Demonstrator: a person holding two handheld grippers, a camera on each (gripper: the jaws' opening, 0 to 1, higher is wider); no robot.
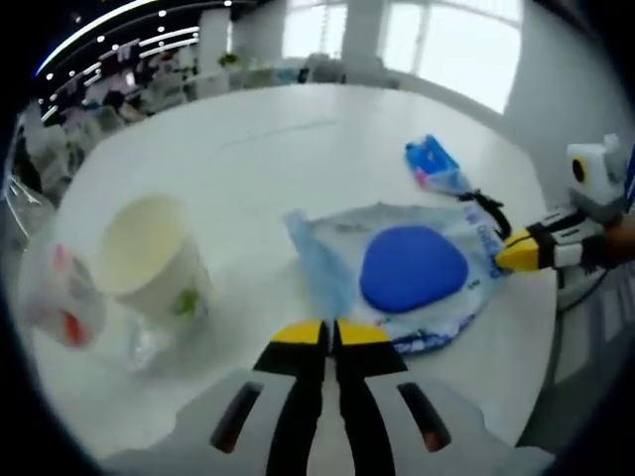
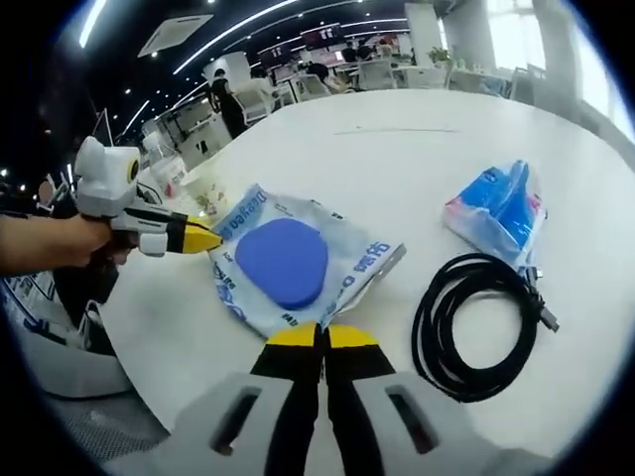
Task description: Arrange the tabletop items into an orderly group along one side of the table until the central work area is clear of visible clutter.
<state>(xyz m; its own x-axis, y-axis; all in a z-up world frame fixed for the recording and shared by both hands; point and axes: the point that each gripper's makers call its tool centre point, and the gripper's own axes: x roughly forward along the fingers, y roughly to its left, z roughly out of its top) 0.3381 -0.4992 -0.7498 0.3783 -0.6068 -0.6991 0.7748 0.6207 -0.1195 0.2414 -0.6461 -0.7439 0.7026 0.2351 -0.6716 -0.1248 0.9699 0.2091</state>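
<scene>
Two pairs of yellow-tipped jaws are pressed together, one at the bottom of each view, and neither pair has anything between its tips. In the left gripper view the left gripper (image 1: pixel 330 332) sits low over the white round table (image 1: pixel 298 139), its tips just at the near edge of a crinkled clear plastic package (image 1: pixel 342 258) printed in blue, which lies flat with a blue rounded pad (image 1: pixel 413 268) showing on it. To the left of that stands a cream paper cup (image 1: pixel 154 253) with a green mark on its side, a crumpled bit of clear wrap at its foot, and a blurred clear cup (image 1: pixel 62 297) with red marks near the table edge beside it. Beyond the package lies a small blue packet (image 1: pixel 434 164). The right gripper (image 1: pixel 508 253) enters this view from the right, its closed yellow tip at the far edge of the package. In the right gripper view the right gripper (image 2: pixel 320 337) has its tips at the near edge of the same package (image 2: pixel 362 263), the blue pad (image 2: pixel 282 261) lying on its middle. A coiled black cable (image 2: pixel 471 322) rests to the right, well apart from the package, its end reaching up beside the blue packet (image 2: pixel 499 208). The left gripper (image 2: pixel 203 239), held by a hand (image 2: pixel 60 243), points in from the left with its tip against the package's far corner.
</scene>
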